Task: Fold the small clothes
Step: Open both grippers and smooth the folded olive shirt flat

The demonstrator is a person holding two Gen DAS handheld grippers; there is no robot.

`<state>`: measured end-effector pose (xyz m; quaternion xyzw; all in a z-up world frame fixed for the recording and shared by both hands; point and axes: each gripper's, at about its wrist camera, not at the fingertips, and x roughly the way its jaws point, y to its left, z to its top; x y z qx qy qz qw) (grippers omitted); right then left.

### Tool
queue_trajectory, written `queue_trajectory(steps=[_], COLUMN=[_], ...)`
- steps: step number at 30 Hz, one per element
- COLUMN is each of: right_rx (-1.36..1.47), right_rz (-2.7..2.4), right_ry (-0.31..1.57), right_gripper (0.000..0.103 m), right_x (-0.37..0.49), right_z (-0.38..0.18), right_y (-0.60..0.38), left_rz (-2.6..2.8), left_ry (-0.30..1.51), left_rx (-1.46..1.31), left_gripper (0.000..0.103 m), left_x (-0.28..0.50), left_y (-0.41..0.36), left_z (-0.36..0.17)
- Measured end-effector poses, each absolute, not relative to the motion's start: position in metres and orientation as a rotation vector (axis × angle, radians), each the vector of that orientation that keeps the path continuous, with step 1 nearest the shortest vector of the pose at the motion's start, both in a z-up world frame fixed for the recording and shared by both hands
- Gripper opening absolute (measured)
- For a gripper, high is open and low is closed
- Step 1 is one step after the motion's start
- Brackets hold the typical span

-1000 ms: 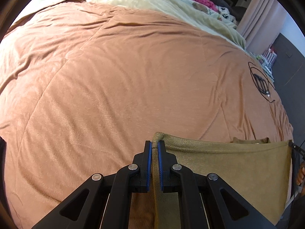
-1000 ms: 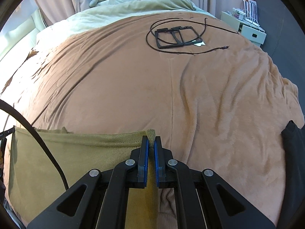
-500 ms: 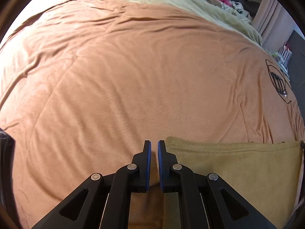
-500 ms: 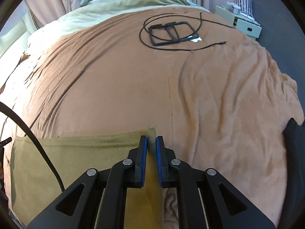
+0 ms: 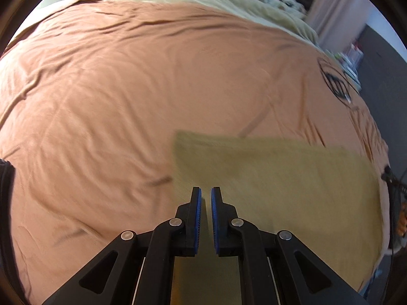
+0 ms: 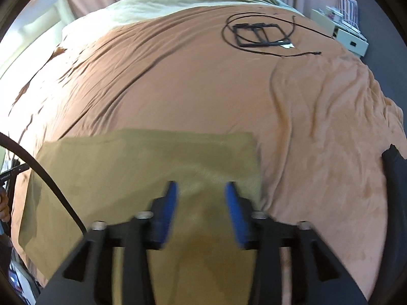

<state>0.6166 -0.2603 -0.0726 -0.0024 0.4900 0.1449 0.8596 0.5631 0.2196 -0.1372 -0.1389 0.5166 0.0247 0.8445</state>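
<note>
The left hand-held gripper [image 5: 206, 200] points steeply downward, its blue pads only a narrow slit apart with nothing pinched between them. The right hand-held gripper [image 6: 201, 198], likewise tilted down, has just been opening: its blurred blue fingers [image 6: 169, 203] stand wide, at about 10 and 2 o'clock from the wrist, gripping nothing.

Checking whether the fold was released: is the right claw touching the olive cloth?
Apart. The right wrist view shows the right claw, just opened, with blue pads spread wide and the olive cloth lying flat on the blanket beyond them, pinched by neither.
</note>
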Motion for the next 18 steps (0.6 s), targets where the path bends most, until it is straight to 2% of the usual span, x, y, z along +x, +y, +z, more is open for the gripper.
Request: queue_trajectory(steps=[2, 4, 15, 18], right_rx=[-0.012, -0.028, -0.242, -0.288], right_rz=[0.324, 0.344, 0.480, 0.492], right_ry=[1.036, 1.047, 1.070, 1.071], right_gripper=[0.046, 0.046, 0.046, 0.046], right_x=[0.609, 0.603, 0.565, 0.564], right_z=[-0.073, -0.075, -0.087, -0.094], right_y=[-0.254, -0.246, -0.172, -0.158], left_rz=[0.011, -0.013, -0.084, -0.093], left_ry=[1.109, 1.117, 1.188, 1.200], left_rx=[-0.286, -0.245, -0.067, -0.031], left_gripper=[0.021, 0.037, 0.051, 0.053], left_x=[0.559, 0.555, 0.553, 0.556], left_y=[0.205, 0.187, 0.122, 0.109], left_z=[-0.140, -0.142, -0.162, -0.168])
